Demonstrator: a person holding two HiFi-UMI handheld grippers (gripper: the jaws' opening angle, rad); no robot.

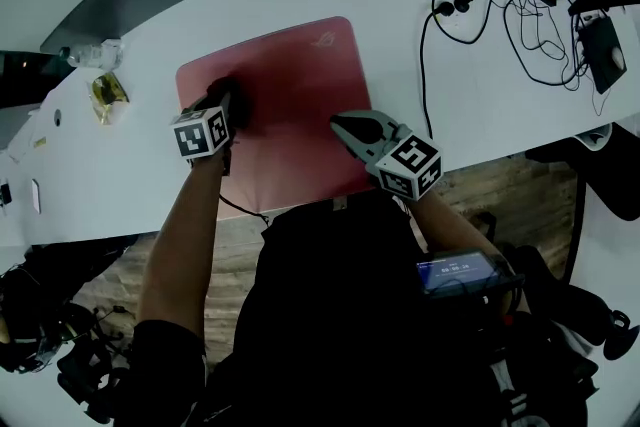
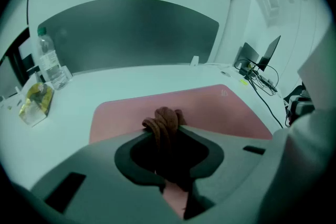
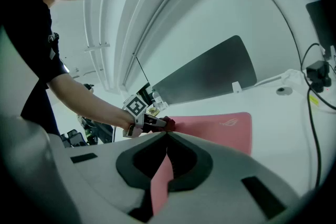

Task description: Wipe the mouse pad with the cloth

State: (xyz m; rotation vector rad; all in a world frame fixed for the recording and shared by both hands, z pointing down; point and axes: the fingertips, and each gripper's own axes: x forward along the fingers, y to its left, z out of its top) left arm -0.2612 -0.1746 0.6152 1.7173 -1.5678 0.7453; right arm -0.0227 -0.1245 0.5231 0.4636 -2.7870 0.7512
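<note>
A pink mouse pad (image 1: 300, 80) lies flat on the white table (image 1: 480, 105). My left gripper (image 1: 232, 105) is over the pad's left part, shut on a bunched brown cloth (image 2: 165, 122) that rests on the pad (image 2: 226, 107). The cloth (image 1: 240, 110) shows dark in the head view. My right gripper (image 1: 340, 126) is shut on the pad's right near edge; a pink strip of the pad (image 3: 161, 178) runs between its jaws. In the right gripper view the left gripper (image 3: 167, 124) and the person's forearm lie beyond the jaws, with the pad (image 3: 220, 126) stretching right.
A water bottle (image 2: 47, 60) and a yellow packet (image 2: 34, 103) stand left of the pad. Black cables and a charger (image 1: 520, 5) lie at the table's far right, next to a black device (image 1: 605, 50). A dark panel (image 2: 131, 34) runs along the table's back edge.
</note>
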